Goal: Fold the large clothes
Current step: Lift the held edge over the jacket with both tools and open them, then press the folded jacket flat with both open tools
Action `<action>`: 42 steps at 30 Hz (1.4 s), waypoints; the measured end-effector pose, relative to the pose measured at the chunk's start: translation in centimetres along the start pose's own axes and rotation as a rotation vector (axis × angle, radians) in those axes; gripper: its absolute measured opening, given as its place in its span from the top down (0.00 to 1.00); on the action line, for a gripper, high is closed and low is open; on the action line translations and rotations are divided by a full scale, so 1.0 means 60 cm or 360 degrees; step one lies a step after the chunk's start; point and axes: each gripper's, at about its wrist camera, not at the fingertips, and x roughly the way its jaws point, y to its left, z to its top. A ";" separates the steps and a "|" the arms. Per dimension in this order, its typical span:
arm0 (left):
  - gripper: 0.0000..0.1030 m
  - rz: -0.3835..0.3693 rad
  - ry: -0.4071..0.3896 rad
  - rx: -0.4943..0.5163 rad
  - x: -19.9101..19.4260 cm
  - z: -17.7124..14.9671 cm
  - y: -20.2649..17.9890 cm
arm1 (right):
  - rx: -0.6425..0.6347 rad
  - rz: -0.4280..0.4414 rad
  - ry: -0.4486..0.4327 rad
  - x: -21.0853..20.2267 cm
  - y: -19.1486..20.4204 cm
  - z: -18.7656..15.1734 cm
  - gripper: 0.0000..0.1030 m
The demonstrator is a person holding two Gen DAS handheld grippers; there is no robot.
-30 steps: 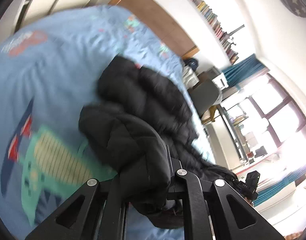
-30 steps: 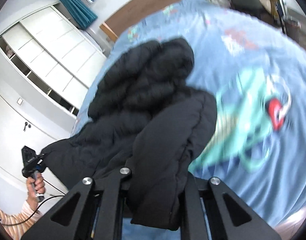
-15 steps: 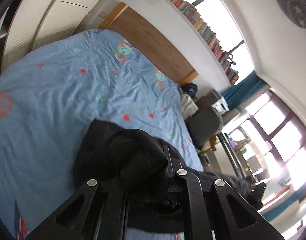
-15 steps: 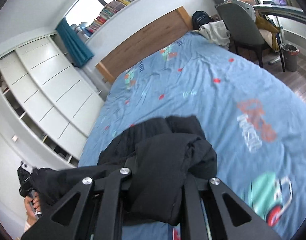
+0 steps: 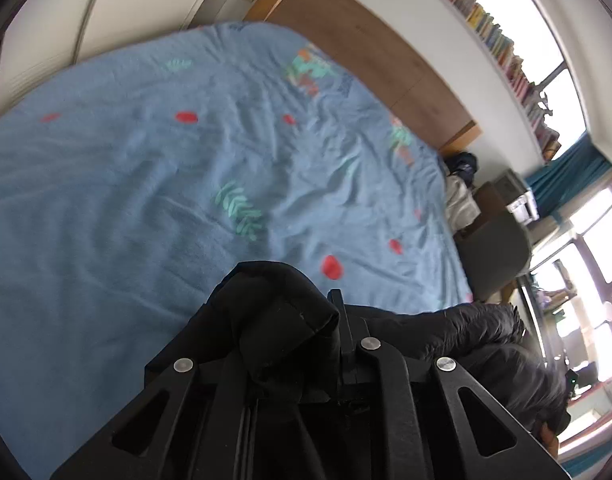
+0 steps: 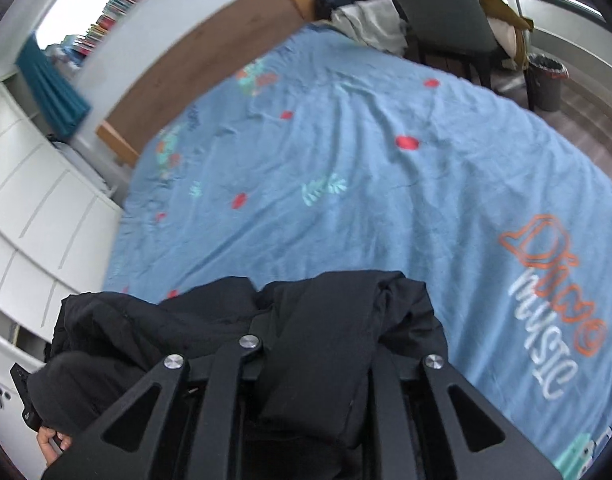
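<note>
Room: bedroom, wooden headboard (image 5: 369, 60) at the far end, a long bookshelf (image 5: 501, 40) under the window, white cupboards (image 6: 34, 184) along one side.
Surface: wide bed with a blue printed sheet (image 5: 166, 184), wrinkled, mostly bare ahead of both cameras.
Garment: black puffer jacket (image 6: 337, 344), bunched right at the near edge of both views and held up off the bed, so far as these angles show.
Left claw (image 5: 290, 328): clamped on a thick wad of the jacket, fabric bulging up between the fingers, the rest trailing away to the right.
Right claw (image 6: 317, 344): closed on another wad, a broad flap draped over the fingers, with more of the jacket running left toward the other tool.
Handling, my read: soft, puffy, light for its bulk, and the smooth shell looks slippery; padding will spring back and resist a crisp crease.
Where to grip: hems, shoulder seams or cuffs, where the layers are thin enough to pinch flat, not the fat quilted middle.
Risk: a fistful of padding can slide out once the jacket swings.
Next, likely: spread it flat on the sheet before any fold.
</note>
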 end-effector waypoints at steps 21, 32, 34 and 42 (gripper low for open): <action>0.32 -0.0189 -0.0005 -0.0241 0.005 0.064 0.028 | 0.0356 0.0380 -0.0103 0.087 -0.094 0.034 0.02; 0.23 0.0021 -0.0095 0.0033 -0.110 0.022 -0.072 | 0.0025 0.0374 -0.0093 -0.049 0.000 0.023 0.02; 0.23 0.0024 -0.0033 0.0111 -0.106 -0.012 -0.097 | -0.0091 0.0406 -0.0044 -0.061 0.041 -0.006 0.02; 0.23 0.0001 0.0185 0.0359 -0.021 -0.100 -0.176 | -0.0466 0.0356 0.0082 -0.023 0.181 -0.101 0.02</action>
